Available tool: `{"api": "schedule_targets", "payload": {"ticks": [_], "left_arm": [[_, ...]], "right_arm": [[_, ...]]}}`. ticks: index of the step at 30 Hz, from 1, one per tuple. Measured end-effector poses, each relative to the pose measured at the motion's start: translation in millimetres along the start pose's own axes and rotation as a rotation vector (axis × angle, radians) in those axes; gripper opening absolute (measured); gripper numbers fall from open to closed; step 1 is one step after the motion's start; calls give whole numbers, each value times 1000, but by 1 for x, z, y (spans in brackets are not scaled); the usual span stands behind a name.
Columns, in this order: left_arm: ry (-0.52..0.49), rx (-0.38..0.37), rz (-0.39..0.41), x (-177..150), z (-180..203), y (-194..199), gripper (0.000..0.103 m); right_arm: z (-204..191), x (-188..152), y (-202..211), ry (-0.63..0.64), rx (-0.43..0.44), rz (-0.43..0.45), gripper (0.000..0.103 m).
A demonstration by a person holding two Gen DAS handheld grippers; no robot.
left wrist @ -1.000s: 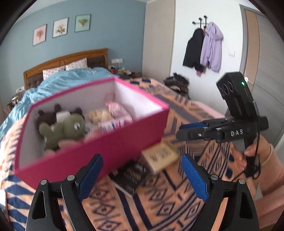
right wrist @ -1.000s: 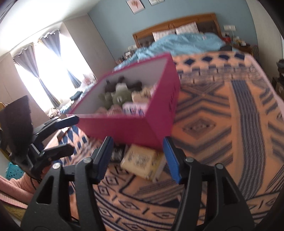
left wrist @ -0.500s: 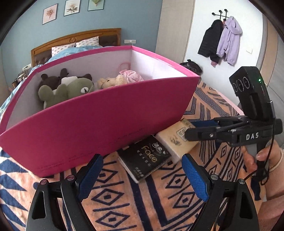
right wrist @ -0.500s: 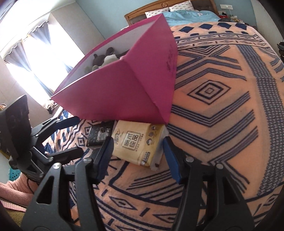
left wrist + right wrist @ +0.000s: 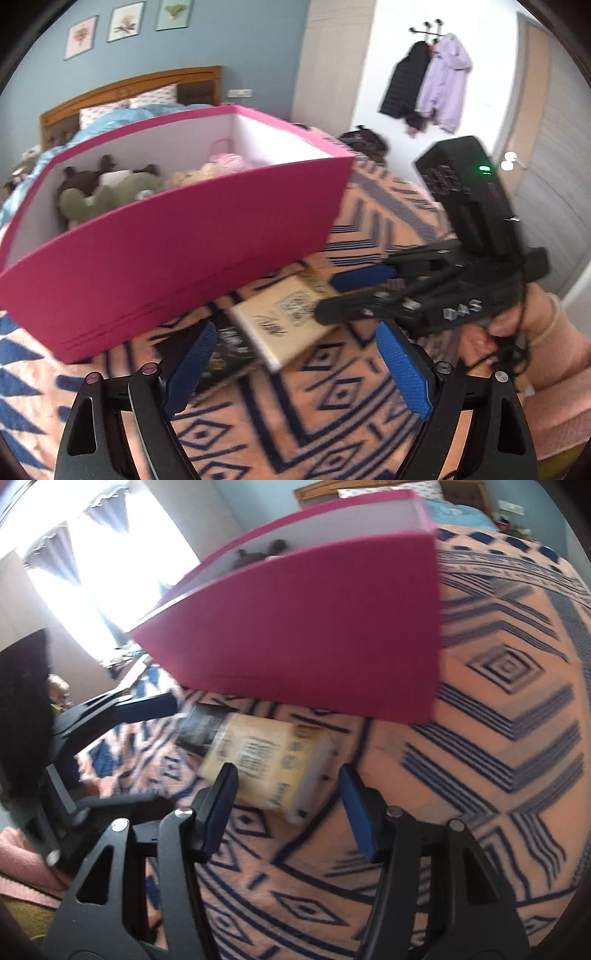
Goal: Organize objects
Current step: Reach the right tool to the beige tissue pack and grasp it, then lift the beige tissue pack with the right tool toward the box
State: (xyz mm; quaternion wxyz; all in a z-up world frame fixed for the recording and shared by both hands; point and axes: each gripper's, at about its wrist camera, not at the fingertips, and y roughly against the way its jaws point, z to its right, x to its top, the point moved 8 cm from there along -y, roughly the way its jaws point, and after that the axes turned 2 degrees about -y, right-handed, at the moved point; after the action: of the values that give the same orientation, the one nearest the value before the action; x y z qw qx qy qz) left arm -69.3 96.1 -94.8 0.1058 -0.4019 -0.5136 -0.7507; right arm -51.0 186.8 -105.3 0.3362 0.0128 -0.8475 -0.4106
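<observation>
A pink box (image 5: 177, 251) with plush toys (image 5: 107, 188) inside stands on the patterned bedspread (image 5: 332, 398); it also shows in the right wrist view (image 5: 314, 627). A beige tissue pack (image 5: 284, 325) and a black pack (image 5: 229, 350) lie in front of it. My left gripper (image 5: 291, 365) is open, just short of the packs. My right gripper (image 5: 288, 805) is open, its fingers on either side of the near end of the beige pack (image 5: 269, 760). It shows in the left wrist view (image 5: 347, 291), and the left gripper in the right wrist view (image 5: 147, 753).
The bed's headboard (image 5: 125, 92) and blue duvet (image 5: 110, 118) lie beyond the box. Coats (image 5: 428, 85) hang on the wall at right. A bright window (image 5: 110, 572) is at the left in the right wrist view.
Both grippers have moved closer to the packs. The right gripper's fingers now reach around the near end of the beige pack. The frames are blurred by motion.
</observation>
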Motion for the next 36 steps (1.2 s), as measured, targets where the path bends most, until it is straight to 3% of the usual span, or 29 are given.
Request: {"api": "schedule_targets", "payload": {"ticks": [8, 16, 23, 25, 30, 36], "left_arm": [[93, -134, -68, -7, 1, -19, 87], [116, -145, -104, -7, 5, -27, 86], [136, -127, -139, -8, 4, -38, 63], [160, -108, -159, -11, -3, -42, 51], [189, -106, -149, -10, -8, -40, 48], [212, -110, -146, -9, -10, -42, 44]], "right_arm": [[10, -3, 11, -39, -4, 19, 56], [18, 7, 11, -56, 20, 30, 56], [24, 9, 17, -82, 44, 44, 56], [27, 10, 19, -88, 52, 44, 56], [25, 9, 17, -90, 65, 41, 53], [24, 9, 16, -87, 76, 28, 42]]}}
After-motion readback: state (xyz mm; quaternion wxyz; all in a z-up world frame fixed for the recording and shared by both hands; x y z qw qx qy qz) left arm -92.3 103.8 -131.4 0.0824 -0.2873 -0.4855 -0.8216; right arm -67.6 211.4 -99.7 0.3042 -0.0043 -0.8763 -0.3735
